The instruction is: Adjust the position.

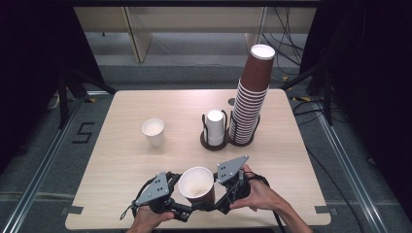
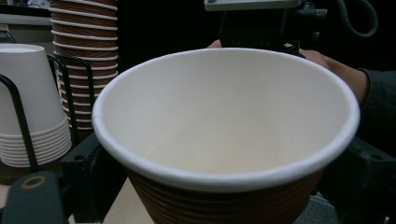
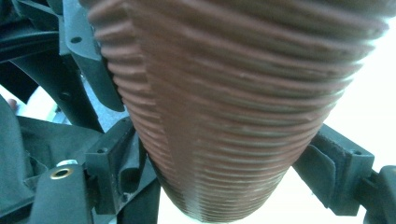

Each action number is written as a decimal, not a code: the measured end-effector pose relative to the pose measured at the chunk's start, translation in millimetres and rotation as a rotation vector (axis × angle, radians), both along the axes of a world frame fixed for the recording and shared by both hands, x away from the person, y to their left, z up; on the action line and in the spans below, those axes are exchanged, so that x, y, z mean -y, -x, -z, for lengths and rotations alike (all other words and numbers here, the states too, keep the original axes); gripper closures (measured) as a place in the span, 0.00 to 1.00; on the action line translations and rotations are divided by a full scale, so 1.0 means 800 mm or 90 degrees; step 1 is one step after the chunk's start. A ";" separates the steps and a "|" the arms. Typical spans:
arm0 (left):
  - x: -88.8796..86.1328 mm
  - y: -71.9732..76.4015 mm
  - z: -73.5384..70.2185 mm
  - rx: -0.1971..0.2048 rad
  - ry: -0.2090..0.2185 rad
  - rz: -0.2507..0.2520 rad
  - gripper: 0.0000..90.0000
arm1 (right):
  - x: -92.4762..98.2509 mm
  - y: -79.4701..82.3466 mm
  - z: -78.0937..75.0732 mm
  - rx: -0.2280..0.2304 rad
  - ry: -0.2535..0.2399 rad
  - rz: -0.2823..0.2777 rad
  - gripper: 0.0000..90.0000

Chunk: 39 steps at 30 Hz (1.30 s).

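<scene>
A brown ribbed paper cup (image 1: 197, 184) with a white inside stands upright and mouth up just above the table's front edge, between my two grippers. My left gripper (image 1: 187, 209) comes in from the left, and its jaws lie against the cup's (image 2: 224, 121) lower sides in the left gripper view. From the right comes my right gripper (image 1: 210, 206); its two black pads press the ribbed wall (image 3: 233, 116) from both sides. A hand holds each gripper at the bottom of the high view.
A single white cup (image 1: 154, 132) stands at mid left of the wooden table (image 1: 121, 160). A wire holder with upside-down white cups (image 1: 215, 128) and a tall leaning stack of brown cups (image 1: 250, 97) stand behind, at centre right.
</scene>
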State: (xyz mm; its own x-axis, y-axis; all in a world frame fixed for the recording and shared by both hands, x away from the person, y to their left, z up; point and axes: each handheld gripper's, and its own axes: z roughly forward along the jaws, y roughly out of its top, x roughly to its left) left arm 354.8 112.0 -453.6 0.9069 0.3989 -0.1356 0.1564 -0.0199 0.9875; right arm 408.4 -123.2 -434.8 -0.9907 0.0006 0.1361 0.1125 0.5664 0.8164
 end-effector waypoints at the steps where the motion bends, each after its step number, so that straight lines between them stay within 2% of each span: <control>1: -0.001 0.000 0.000 0.002 0.002 -0.001 0.15 | 0.000 0.000 0.001 -0.015 0.001 0.006 0.23; 2: -0.002 0.000 -0.001 0.005 0.008 0.000 0.15 | 0.001 -0.001 0.001 -0.011 0.001 0.008 0.21; 3: -0.003 0.000 -0.002 0.006 0.008 -0.003 0.15 | 0.004 0.000 0.001 -0.023 0.009 0.020 0.19; 4: -0.004 0.000 -0.003 0.007 0.008 -0.006 0.15 | 0.005 -0.003 0.002 -0.015 0.005 0.012 0.19; 7: -0.010 -0.002 -0.005 0.009 0.005 -0.021 0.15 | 0.014 -0.006 0.002 -0.017 0.006 0.026 0.19; 10: -0.016 -0.005 -0.007 0.005 -0.009 -0.050 0.15 | 0.028 -0.012 0.001 -0.011 0.006 0.054 0.19; 15: -0.028 -0.013 -0.007 0.015 -0.046 -0.114 0.15 | 0.049 -0.020 0.000 -0.002 0.006 0.091 0.20; 18: -0.037 -0.017 -0.008 0.021 -0.089 -0.169 0.15 | 0.059 -0.022 0.000 0.002 0.009 0.116 0.20; 20: -0.042 -0.020 -0.008 0.023 -0.102 -0.197 0.15 | 0.065 -0.022 0.002 0.008 0.007 0.132 0.21; 23: -0.052 -0.026 -0.006 0.045 -0.132 -0.240 0.15 | 0.074 -0.024 0.004 0.019 0.013 0.159 0.21; 24: -0.053 -0.028 -0.005 0.045 -0.129 -0.247 0.15 | 0.078 -0.025 0.005 0.019 0.017 0.167 0.22; 26: -0.061 -0.030 -0.005 0.042 -0.143 -0.274 0.15 | 0.082 -0.025 0.008 0.012 0.017 0.179 0.22; 29: -0.067 -0.033 -0.003 0.032 -0.148 -0.304 0.15 | 0.087 -0.026 0.011 0.019 0.024 0.195 0.22; 30: -0.069 -0.037 -0.002 0.033 -0.139 -0.309 0.15 | 0.090 -0.025 0.011 0.015 0.030 0.202 0.22; 31: -0.071 -0.036 -0.002 0.026 -0.148 -0.321 0.15 | 0.091 -0.025 0.012 0.017 0.028 0.206 0.22; 33: -0.075 -0.036 -0.001 0.020 -0.155 -0.330 0.15 | 0.094 -0.026 0.012 0.019 0.030 0.209 0.22; 34: -0.076 -0.036 -0.001 0.017 -0.156 -0.337 0.15 | 0.095 -0.024 0.012 0.010 0.031 0.221 0.22; 36: -0.078 -0.038 0.000 0.014 -0.160 -0.342 0.15 | 0.100 -0.028 0.013 0.026 0.029 0.230 0.22; 39: -0.082 -0.040 0.002 0.009 -0.160 -0.354 0.15 | 0.106 -0.029 0.014 0.015 0.027 0.252 0.22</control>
State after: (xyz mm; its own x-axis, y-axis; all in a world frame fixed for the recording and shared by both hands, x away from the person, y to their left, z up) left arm 387.2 177.7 -455.0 0.5541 0.8318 0.0341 0.1976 -0.1712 0.9652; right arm 431.4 -207.7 -446.0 -0.9157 0.3880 0.1044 0.3099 0.5169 0.7980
